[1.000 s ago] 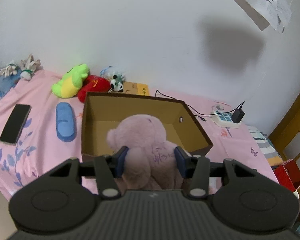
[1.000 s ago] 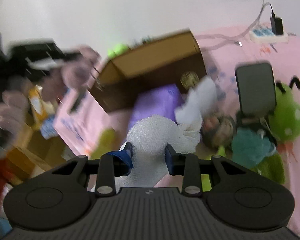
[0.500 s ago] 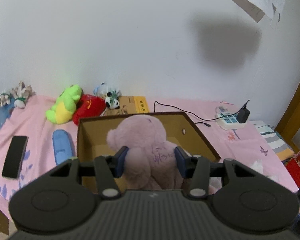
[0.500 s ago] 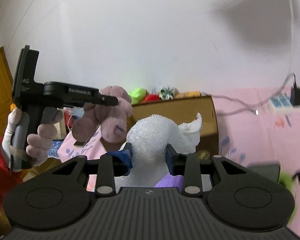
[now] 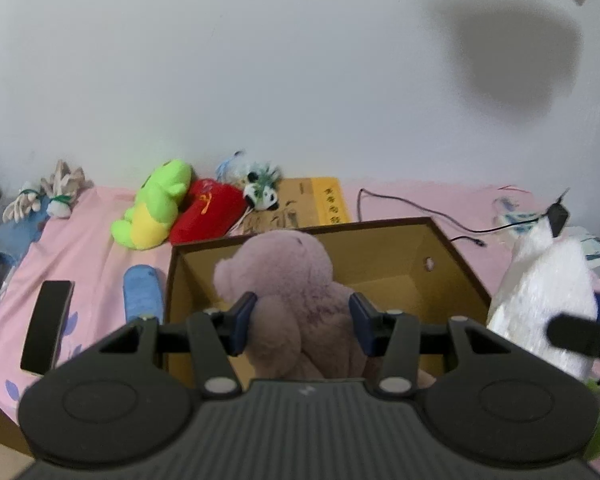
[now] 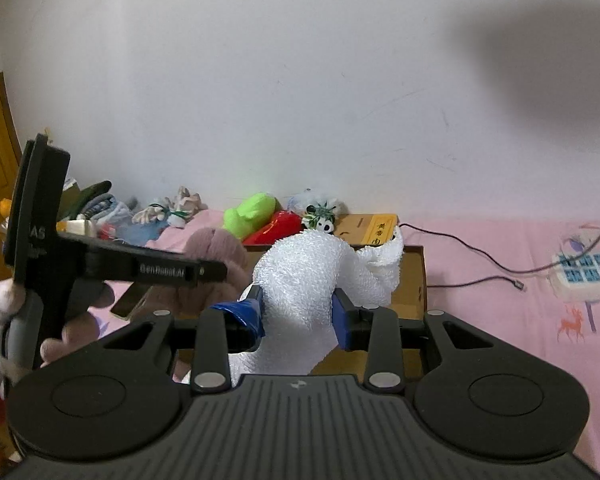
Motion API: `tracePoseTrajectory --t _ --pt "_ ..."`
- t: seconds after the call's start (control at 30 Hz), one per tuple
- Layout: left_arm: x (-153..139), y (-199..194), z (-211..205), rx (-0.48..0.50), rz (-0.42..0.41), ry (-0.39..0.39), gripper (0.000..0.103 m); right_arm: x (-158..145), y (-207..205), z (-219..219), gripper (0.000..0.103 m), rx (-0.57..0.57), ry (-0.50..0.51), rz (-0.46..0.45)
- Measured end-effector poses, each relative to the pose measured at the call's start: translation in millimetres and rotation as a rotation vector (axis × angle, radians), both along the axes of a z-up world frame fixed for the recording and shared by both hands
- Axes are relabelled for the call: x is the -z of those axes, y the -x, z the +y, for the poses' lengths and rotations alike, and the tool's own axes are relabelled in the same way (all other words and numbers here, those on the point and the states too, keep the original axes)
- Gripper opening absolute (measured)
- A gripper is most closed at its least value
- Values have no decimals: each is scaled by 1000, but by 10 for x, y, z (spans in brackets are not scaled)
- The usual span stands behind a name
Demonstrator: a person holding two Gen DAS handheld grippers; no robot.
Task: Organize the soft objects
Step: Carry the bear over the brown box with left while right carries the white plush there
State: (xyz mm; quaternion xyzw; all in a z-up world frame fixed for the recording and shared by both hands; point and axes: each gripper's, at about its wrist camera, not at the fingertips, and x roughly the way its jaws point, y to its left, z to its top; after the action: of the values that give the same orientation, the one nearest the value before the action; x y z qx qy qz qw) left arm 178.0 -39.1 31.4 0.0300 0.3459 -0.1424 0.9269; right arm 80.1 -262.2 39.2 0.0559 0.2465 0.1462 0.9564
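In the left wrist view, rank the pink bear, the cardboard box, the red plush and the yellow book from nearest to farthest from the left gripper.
1. Pink bear: clamped in the left gripper.
2. Cardboard box: open, just behind the bear.
3. Red plush: beyond the box, to the left.
4. Yellow book: beyond the box, by the wall; too close to the red plush to rank surely.

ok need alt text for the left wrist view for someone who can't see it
The left gripper clamps a pink plush bear above an open cardboard box on a pink bed sheet. A white fluffy toy is at the right edge; green and red plush toys lie by the wall.
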Motion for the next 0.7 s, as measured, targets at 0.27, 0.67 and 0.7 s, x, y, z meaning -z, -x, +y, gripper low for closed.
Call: tracePoseTrajectory --t 0.27,0.67,0.7 --pt "333 -400 -1 -60 67 -49 50 194 -472 91 18 -15 36 64" --pt "689 -765 -90 -85 129 -140 50 572 -1088 134 18 -3 85 185" --pt "711 -787 -110 -85 133 -149 50 601 -1150 125 18 1 77 197"
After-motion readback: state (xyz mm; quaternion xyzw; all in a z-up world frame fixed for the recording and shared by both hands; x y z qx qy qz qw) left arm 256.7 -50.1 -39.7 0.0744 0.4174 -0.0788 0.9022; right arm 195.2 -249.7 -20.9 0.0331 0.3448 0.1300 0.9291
